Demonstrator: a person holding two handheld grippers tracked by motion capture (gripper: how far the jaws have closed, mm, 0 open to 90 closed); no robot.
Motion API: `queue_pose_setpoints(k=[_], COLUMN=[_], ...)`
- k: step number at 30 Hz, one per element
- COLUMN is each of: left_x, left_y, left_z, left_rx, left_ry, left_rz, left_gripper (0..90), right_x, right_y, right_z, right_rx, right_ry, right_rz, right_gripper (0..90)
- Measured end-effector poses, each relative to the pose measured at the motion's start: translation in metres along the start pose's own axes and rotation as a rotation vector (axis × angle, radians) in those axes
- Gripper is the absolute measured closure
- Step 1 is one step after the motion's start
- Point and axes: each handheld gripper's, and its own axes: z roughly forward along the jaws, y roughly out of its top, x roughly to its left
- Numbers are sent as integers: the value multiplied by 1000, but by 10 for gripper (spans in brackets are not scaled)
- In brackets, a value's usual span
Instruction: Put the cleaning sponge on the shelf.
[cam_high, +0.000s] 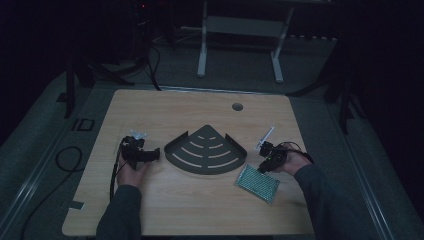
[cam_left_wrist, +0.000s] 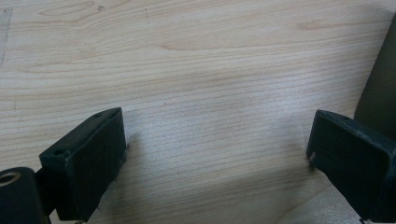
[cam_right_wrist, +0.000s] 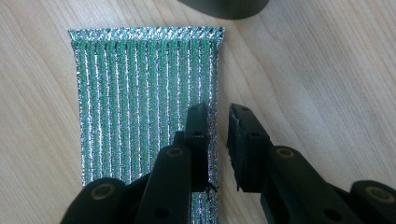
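Right gripper view looks down on the right gripper (cam_right_wrist: 218, 126), whose two black jaws stand close together with a narrow slit between them, straddling the long edge of a green and silver scouring pad (cam_right_wrist: 144, 93). One jaw lies over the pad's edge strip, the other over the bare wooden table (cam_right_wrist: 327, 70) just beside it; whether the pads already pinch the edge cannot be told. From the high view, the scouring pad (cam_high: 257, 183) lies flat just off the near right corner of the dark fan-shaped corner shelf (cam_high: 206, 150), which sits mid-table. The right gripper (cam_high: 263, 168) is at the pad's far edge, to the right of the shelf. The left gripper (cam_high: 155, 153) rests just left of the shelf, jaws pointing toward it. In the left gripper view its jaws stand wide apart over bare wood, nothing between them, the shelf's wall (cam_left_wrist: 380, 93) beside one jaw.
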Motion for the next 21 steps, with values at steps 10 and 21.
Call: queue_pose_setpoints(k=[10,21], left_x=[0,0], left_y=[0,0], left_z=[0,0], left_rx=[0,0], left_ry=[0,0], left_rz=[0,0], left_gripper=[50,50], right_x=[0,-4], right_y=[0,0], right_z=[4,10], right_rx=[7,23], right_ry=[20,44], right_rz=[4,18], right_gripper=[776,785])
